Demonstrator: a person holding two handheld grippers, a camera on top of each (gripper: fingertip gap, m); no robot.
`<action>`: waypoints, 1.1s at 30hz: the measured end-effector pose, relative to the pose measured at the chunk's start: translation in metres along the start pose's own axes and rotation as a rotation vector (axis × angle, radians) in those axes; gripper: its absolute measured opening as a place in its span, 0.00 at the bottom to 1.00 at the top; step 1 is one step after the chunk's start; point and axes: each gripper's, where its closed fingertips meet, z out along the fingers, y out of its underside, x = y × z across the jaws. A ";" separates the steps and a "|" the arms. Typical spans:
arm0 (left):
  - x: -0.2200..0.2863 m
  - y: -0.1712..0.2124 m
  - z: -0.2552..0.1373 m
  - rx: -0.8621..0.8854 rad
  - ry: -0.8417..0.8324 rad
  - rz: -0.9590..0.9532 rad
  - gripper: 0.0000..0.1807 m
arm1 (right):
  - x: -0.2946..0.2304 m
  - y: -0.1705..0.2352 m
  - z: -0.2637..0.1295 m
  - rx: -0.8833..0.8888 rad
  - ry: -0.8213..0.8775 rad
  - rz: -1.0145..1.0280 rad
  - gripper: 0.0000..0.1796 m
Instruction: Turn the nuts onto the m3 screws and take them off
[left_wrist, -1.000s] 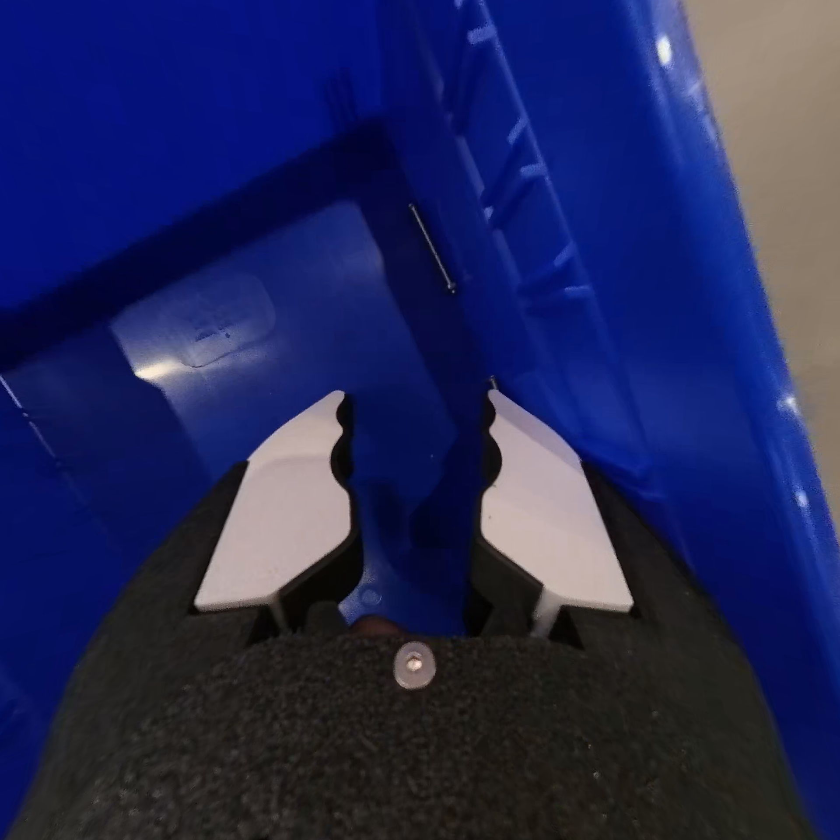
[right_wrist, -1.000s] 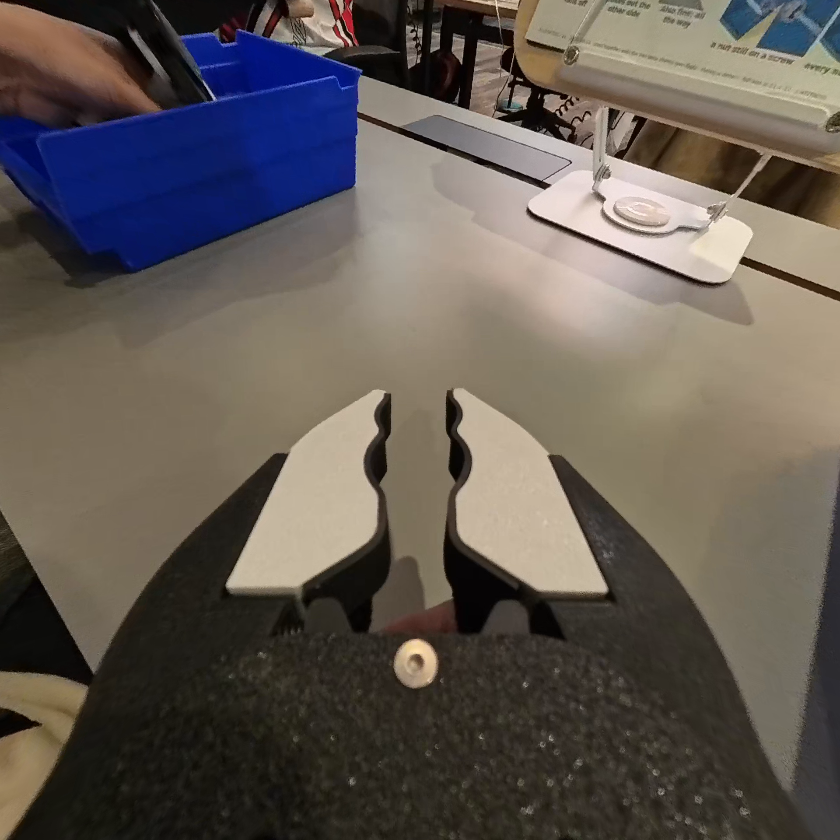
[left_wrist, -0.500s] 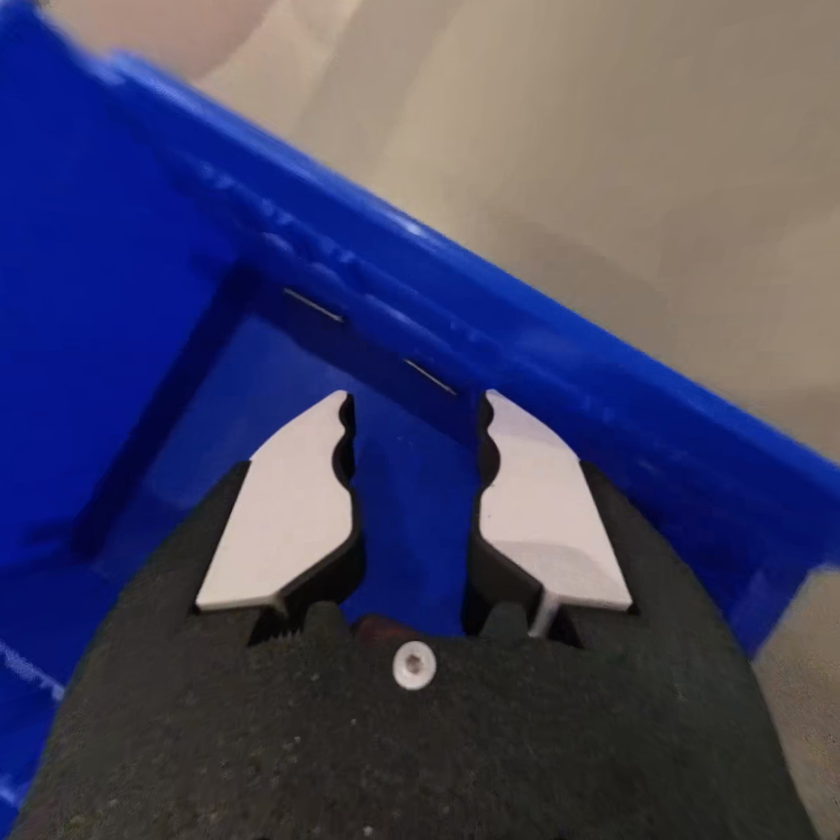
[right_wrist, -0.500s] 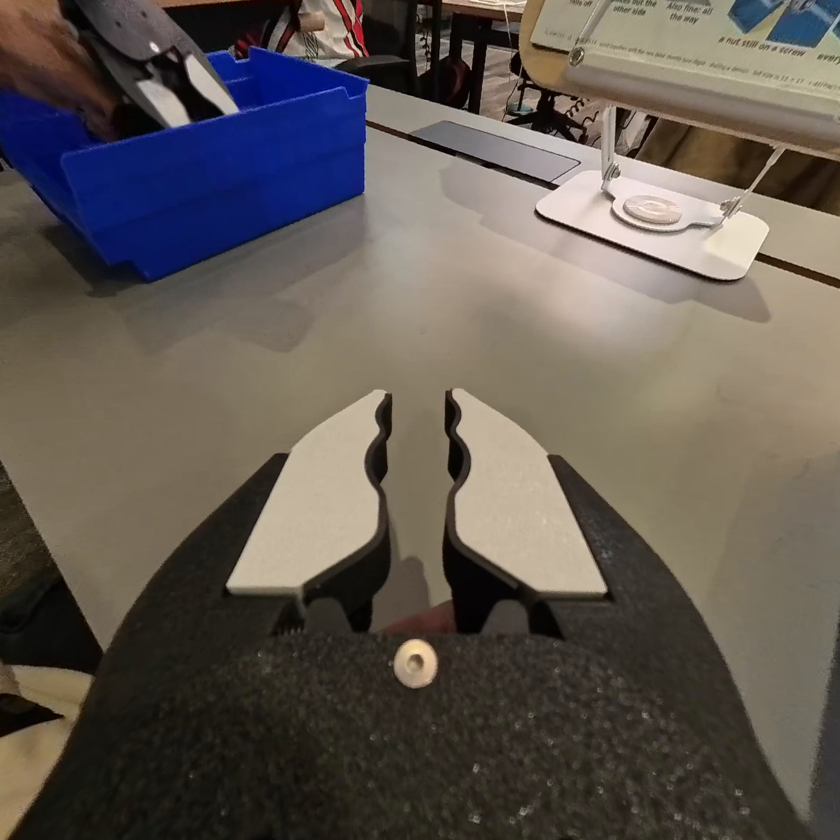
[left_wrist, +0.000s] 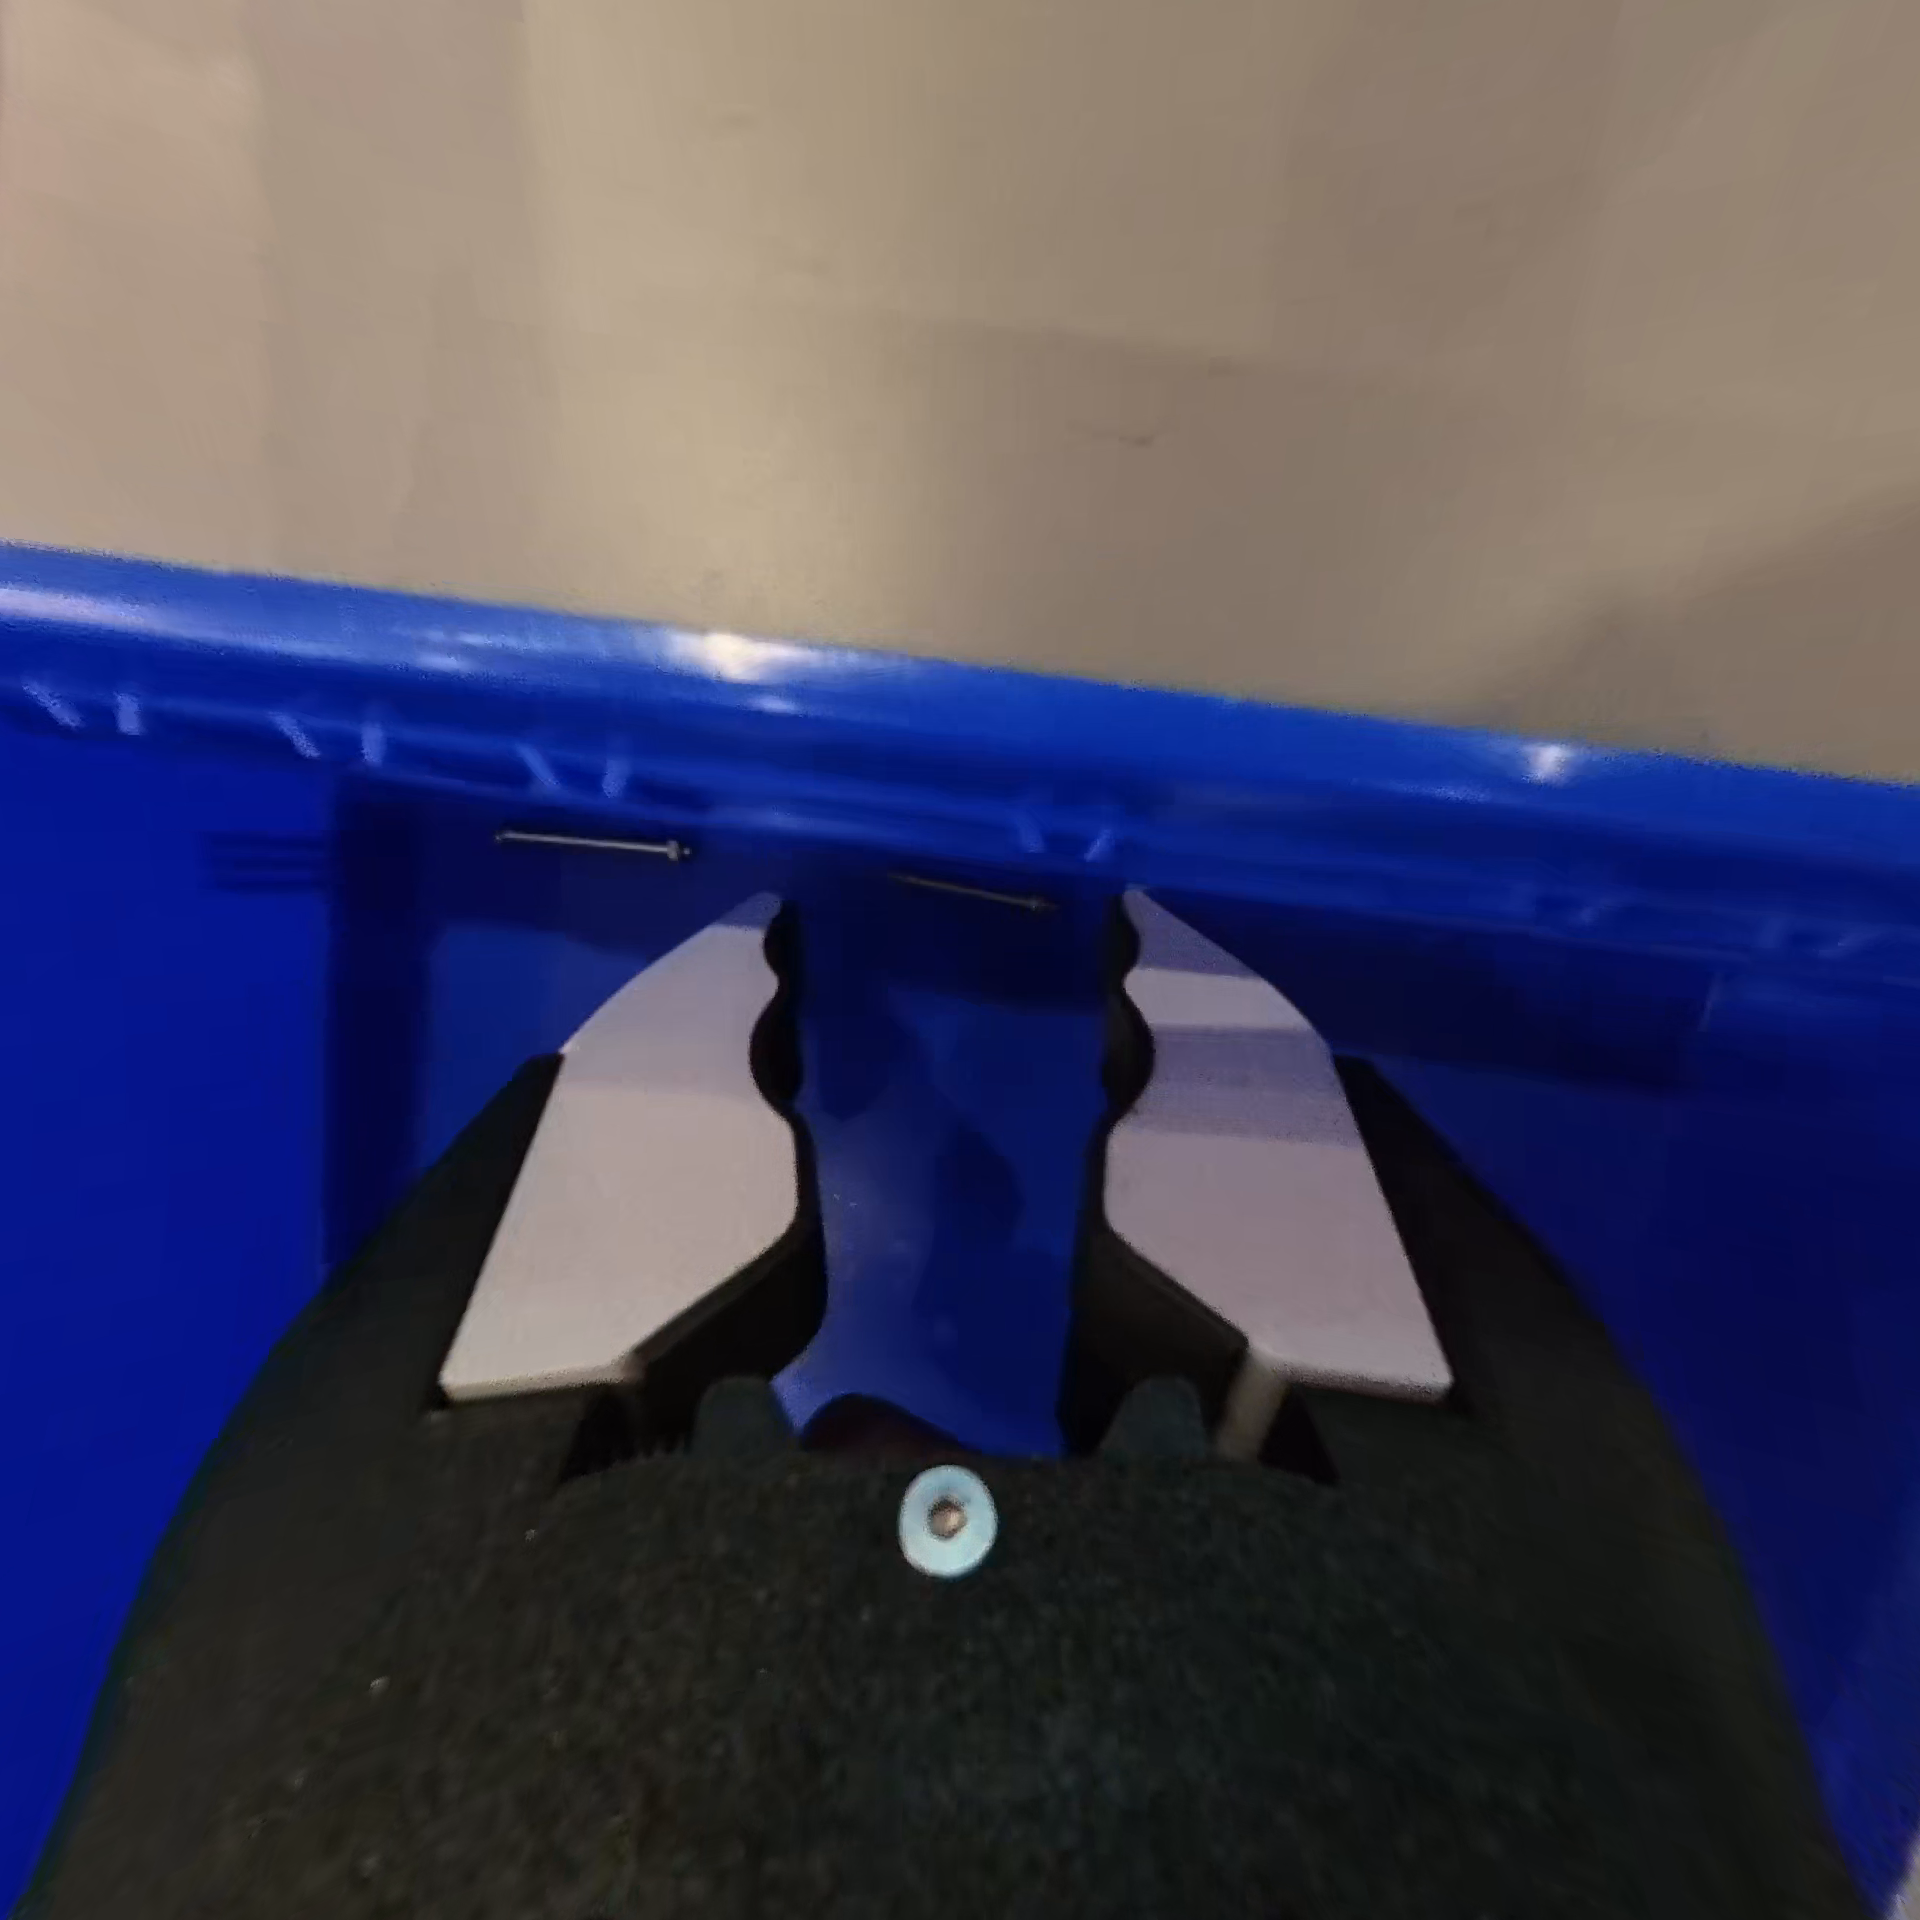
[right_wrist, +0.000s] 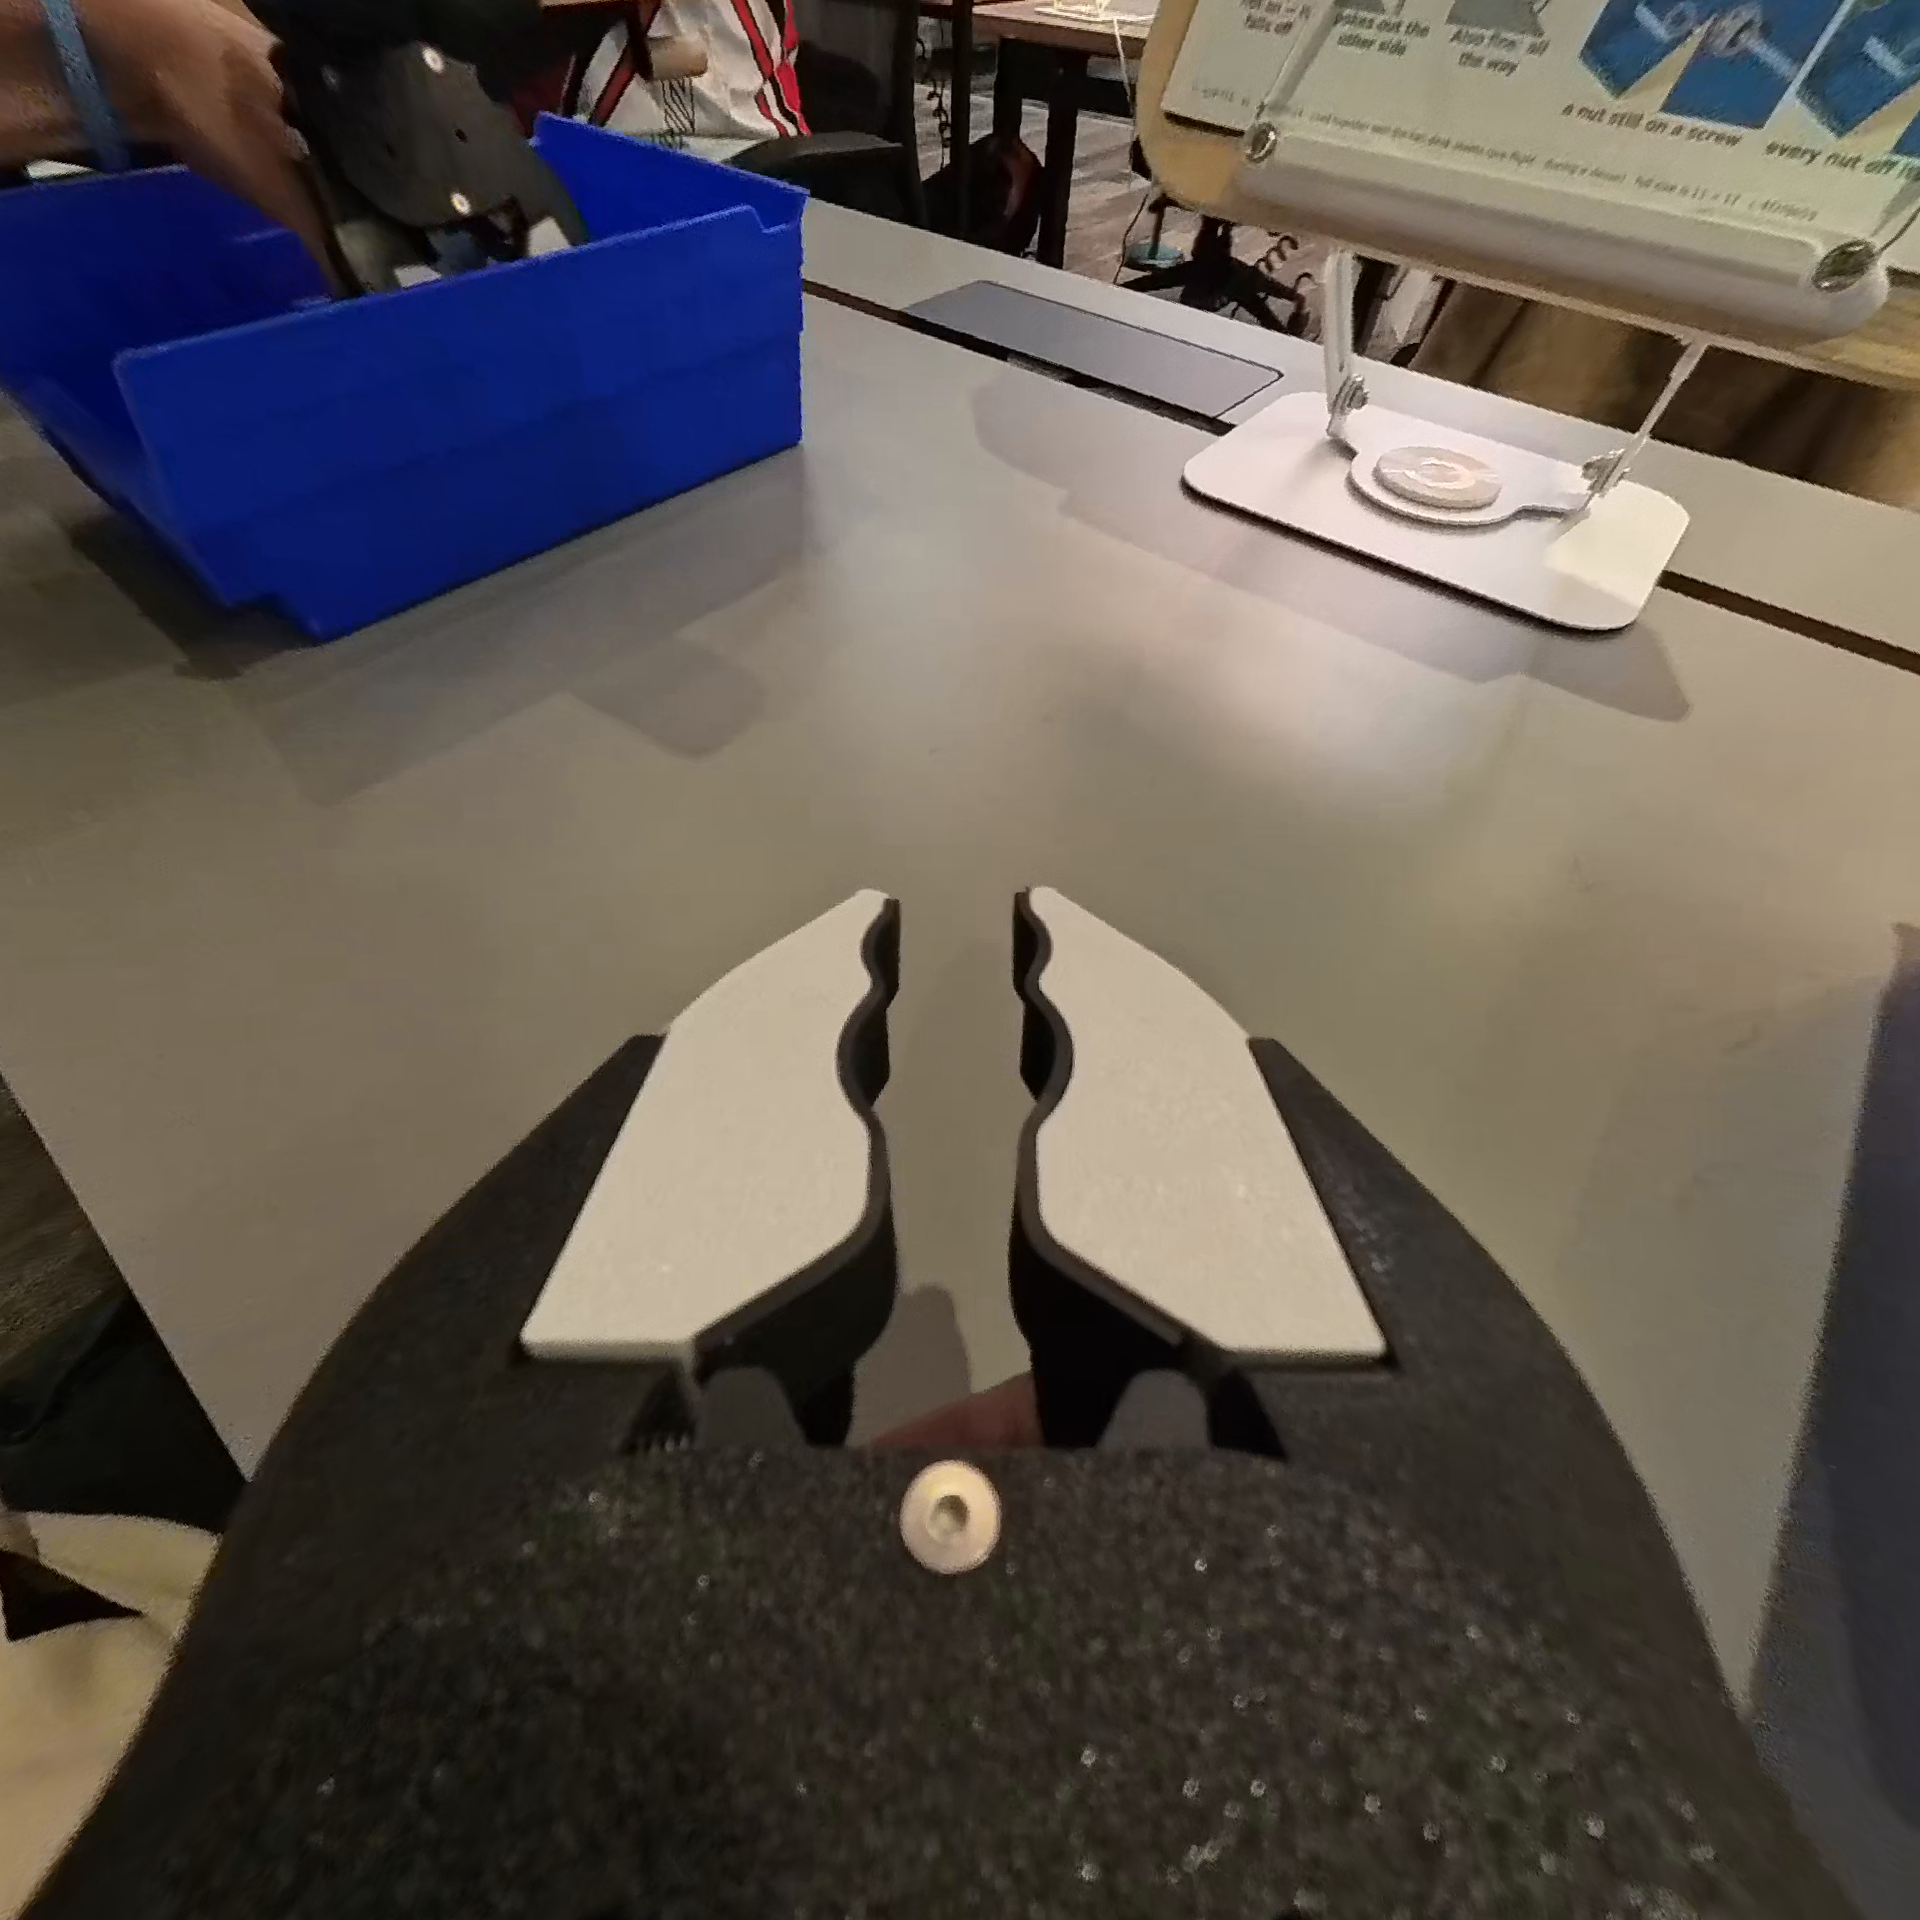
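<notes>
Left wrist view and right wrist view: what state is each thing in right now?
left gripper: open, empty, inside the bin.
right gripper: open, empty, above the bare table.
blue bin: upright on the table.
two screws: lying flat against the bin's far wall; nuts not discernible.
instruction stand: upright on the table.

Workshop: parts bin (right_wrist: 457, 416), instruction stand (right_wrist: 1434, 499)

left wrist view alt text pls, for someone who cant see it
The left gripper, its fingers apart and empty, reaches into a blue bin, aimed at two thin screws lying along the foot of the far wall: one to the left, one just beyond the fingertips. Beyond the bin's rim is a plain grey table.
</notes>
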 end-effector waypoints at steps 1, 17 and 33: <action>-0.002 0.000 0.002 -0.002 0.002 0.009 0.31 | 0.002 0.000 -0.001 -0.001 0.003 0.005 0.11; 0.011 0.003 0.002 0.023 0.039 0.068 0.18 | 0.004 -0.003 0.005 -0.006 -0.005 0.030 0.11; 0.071 -0.154 -0.145 0.533 -0.479 -0.111 0.17 | 0.005 -0.014 -0.006 0.063 -0.066 0.078 0.11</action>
